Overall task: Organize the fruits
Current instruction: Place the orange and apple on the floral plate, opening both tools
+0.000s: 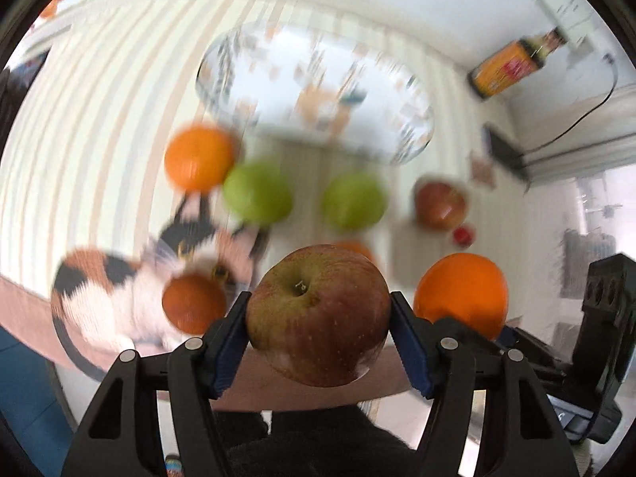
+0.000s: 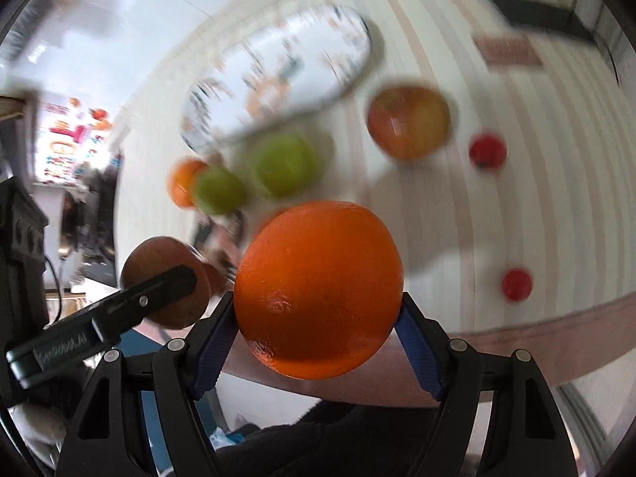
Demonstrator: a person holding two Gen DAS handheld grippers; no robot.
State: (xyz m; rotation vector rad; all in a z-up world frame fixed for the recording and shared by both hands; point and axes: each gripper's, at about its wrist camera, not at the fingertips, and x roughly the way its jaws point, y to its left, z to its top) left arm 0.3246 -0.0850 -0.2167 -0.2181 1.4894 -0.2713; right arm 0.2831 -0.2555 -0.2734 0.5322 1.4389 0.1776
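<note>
Overhead, two fruits ride in clenched claws above a striped table.

Left gripper (image 1: pixel 319 324) clamps a red apple (image 1: pixel 318 314), stem dimple facing the camera, no long axis; right gripper (image 2: pixel 318 314) clamps an orange (image 2: pixel 318 290). Both round skins could slip and drop onto the green apples (image 1: pixel 257 191) short of the glass bowl (image 1: pixel 314 87).

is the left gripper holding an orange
No, the left gripper is shut on a reddish apple; the orange sits in the right gripper.
</note>
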